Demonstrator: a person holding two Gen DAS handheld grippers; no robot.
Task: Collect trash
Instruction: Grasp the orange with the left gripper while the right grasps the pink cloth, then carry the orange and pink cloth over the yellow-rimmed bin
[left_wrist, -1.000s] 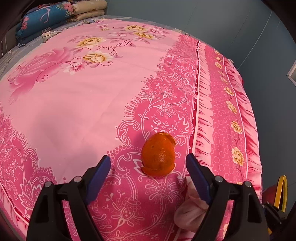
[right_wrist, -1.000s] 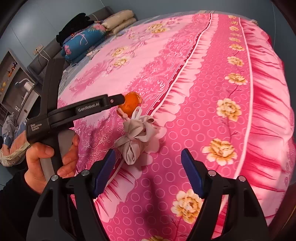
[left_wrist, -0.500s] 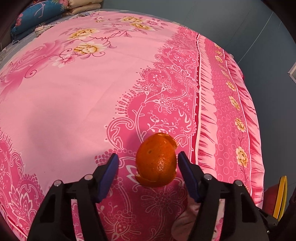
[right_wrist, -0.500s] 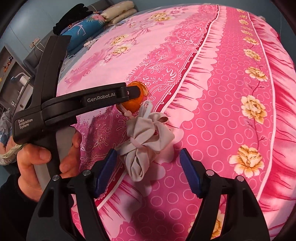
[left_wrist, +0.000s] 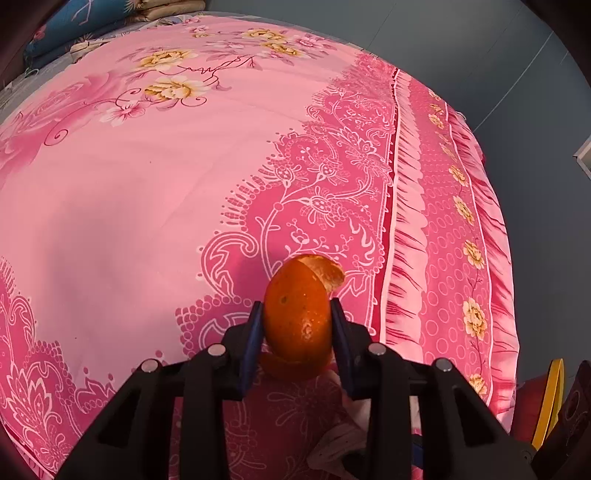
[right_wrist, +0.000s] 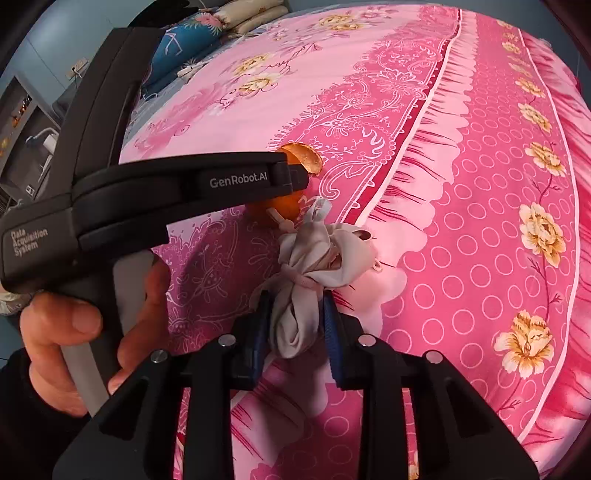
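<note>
Item 1. Orange peel (left_wrist: 298, 317): hollow rind shell, domed, glossy and pitted outside, pale pith at its torn upper rim. It sits on the bedspread (left_wrist: 147, 206) between the blue pads of the left gripper (left_wrist: 297, 321), which are closing with both pads against the rind's flanks. From the right wrist view the peel (right_wrist: 306, 157) shows partly behind that gripper's black body.

Item 2. Crumpled grey wad (right_wrist: 314, 280): soft, creased, tissue-like or cloth-like material, bunched and knotted in the middle with loose folds flaring ahead. Its near end lies between the pads of the right gripper (right_wrist: 295, 328), whose jaws are closing and pressing on it. A thin pale stick (right_wrist: 279, 218) lies just beyond the wad, toward the peel.

Item 3. Bedspread: smooth pink printed fabric, darker scrolled border and ringed band with yellow flowers, under both grippers.

Item 4. Hand (right_wrist: 74, 332): wrapped round the left gripper's handle, left of the right gripper.

Item 5. Folded bedding (right_wrist: 221, 22): stacked far ahead at the bed's end.
</note>
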